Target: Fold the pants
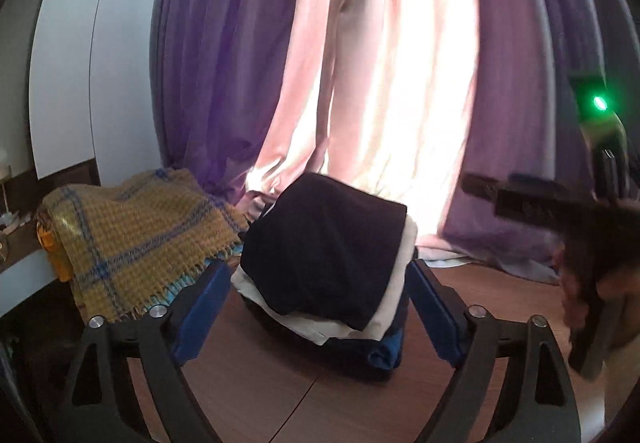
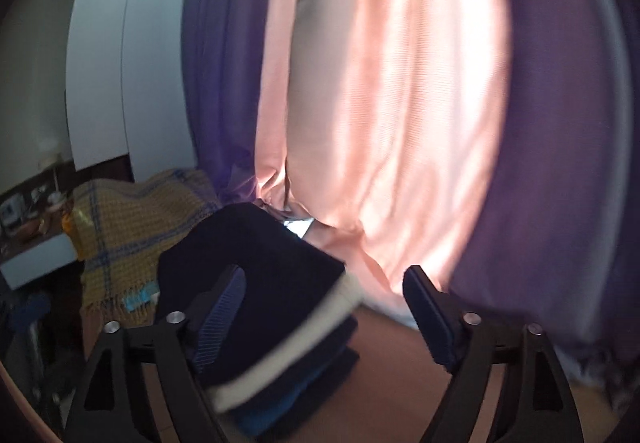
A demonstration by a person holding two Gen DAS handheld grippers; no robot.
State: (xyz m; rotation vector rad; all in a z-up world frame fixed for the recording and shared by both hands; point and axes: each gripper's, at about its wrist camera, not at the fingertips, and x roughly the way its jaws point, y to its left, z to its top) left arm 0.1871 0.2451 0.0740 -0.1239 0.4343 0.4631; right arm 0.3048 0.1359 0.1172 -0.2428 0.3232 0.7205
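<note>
Folded dark navy pants (image 1: 324, 251) lie on top of a stack of folded clothes: a cream piece (image 1: 384, 307) under them and blue pieces (image 1: 388, 351) at the bottom. The stack sits on the brown table (image 1: 256, 383). My left gripper (image 1: 316, 307) is open and empty, its blue pads on either side of the stack's near end. My right gripper (image 2: 328, 307) is open and empty, above the stack's right edge; the navy pants (image 2: 260, 263) show under its left finger. The right gripper also shows at the right edge of the left wrist view (image 1: 560, 211).
A yellow plaid blanket (image 1: 136, 239) with blue stripes lies left of the stack. Purple and pink curtains (image 1: 380, 83) hang close behind the table. A white wardrobe (image 1: 80, 83) stands at the back left, with a shelf of small items (image 2: 32, 211) below it.
</note>
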